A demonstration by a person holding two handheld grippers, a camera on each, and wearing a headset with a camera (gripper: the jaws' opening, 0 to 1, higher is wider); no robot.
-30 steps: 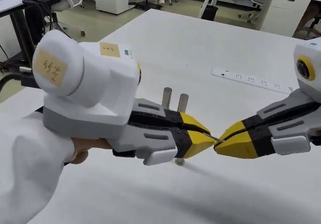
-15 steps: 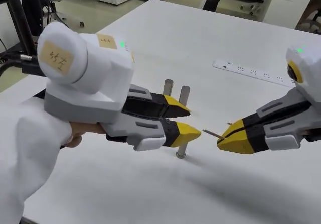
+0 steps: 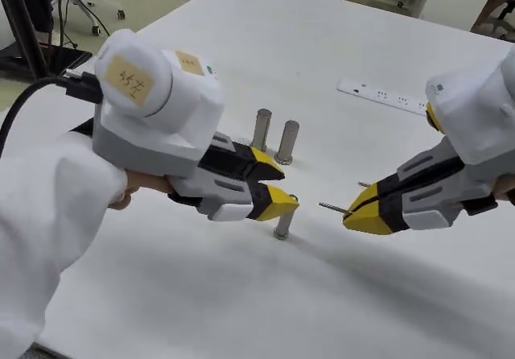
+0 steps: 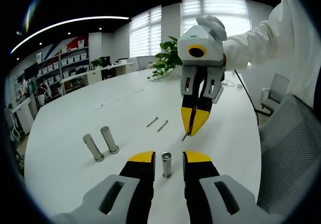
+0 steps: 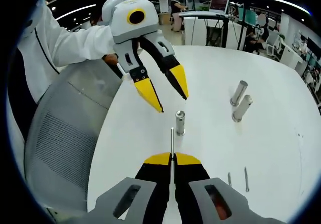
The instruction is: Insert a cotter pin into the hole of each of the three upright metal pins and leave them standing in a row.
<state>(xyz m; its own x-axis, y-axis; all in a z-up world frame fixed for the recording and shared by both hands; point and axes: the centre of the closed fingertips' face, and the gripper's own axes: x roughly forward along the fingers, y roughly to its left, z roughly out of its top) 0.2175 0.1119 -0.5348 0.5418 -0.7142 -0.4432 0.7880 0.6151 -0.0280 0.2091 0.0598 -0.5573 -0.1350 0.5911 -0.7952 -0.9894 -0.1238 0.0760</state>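
Cotter pin (image 3: 332, 208) was pinched in the right gripper (image 3: 348, 217), fingers pressed together on it and most of its length sticking out past the yellow tips. It lay roughly level and pointed at the near metal pin (image 3: 283, 220). Its free end was close to that pin's top but not touching, with a clear gap in the head view. In the right gripper view the cotter pin ran straight up from the closed fingers and ended just beside the near metal pin.

Near metal pin stood upright on the bench (image 3: 241, 53), out in front of the other two. Left gripper (image 3: 288, 188) had its fingers spread, one on each side of that pin. The left gripper view showed a gap on both sides, so no contact. A hand in a white sleeve held the left gripper.

Second metal pin (image 3: 262, 128) and third metal pin (image 3: 289, 142) stood upright, side by side, just beyond the left gripper and near each other but not touching.

Two spare cotter pins (image 4: 152, 122) lay flat on the bench beyond the right gripper, near each other. White power strip (image 3: 382, 97) lay further back on the bench, well apart from the pins.
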